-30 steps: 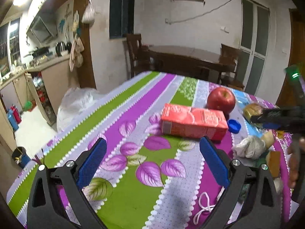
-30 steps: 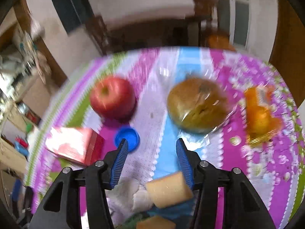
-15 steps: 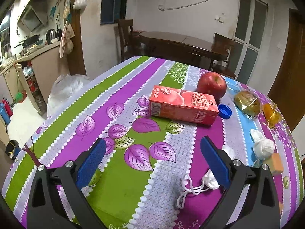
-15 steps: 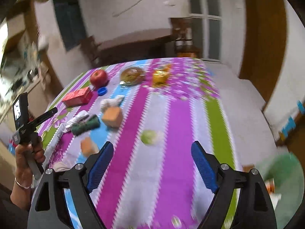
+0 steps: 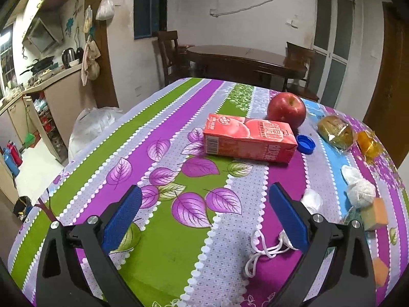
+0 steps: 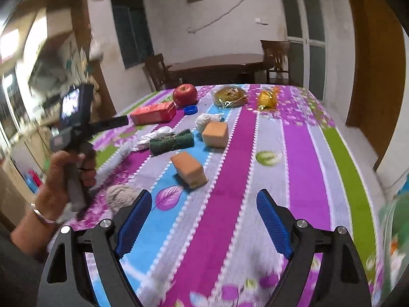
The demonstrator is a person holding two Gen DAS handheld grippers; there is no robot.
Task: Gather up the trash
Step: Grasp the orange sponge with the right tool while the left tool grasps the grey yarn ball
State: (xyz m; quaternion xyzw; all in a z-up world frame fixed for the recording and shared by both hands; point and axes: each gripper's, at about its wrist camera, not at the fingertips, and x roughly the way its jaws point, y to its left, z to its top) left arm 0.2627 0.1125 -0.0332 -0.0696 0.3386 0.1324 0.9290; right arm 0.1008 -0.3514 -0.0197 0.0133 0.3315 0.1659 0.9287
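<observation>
A red juice carton [image 5: 249, 140] lies flat on the striped tablecloth [image 5: 163, 245], with a blue bottle cap [image 5: 306, 143] and a red apple [image 5: 286, 110] just behind it. White crumpled tissues [image 5: 359, 192] and a white string [image 5: 265, 250] lie to the right. My left gripper [image 5: 204, 212] is open and empty, hovering short of the carton. My right gripper [image 6: 204, 222] is open and empty above the near table. The carton [image 6: 153, 112], cap [image 6: 191, 110], tissue [image 6: 205, 120] and a grey wad [image 6: 120, 197] show there too.
Orange sponge blocks [image 6: 189, 168] [image 6: 215, 134], a green scouring pad [image 6: 171, 142], wrapped bread [image 6: 230, 96] and a yellow wrapped item [image 6: 266, 99] lie on the table. A green bin [image 6: 395, 230] stands at the right edge. The left hand-held gripper [image 6: 84, 128] is at the left.
My right gripper pulled far back from the bread and cap and opened wide. My left gripper drew back a little from the carton.
</observation>
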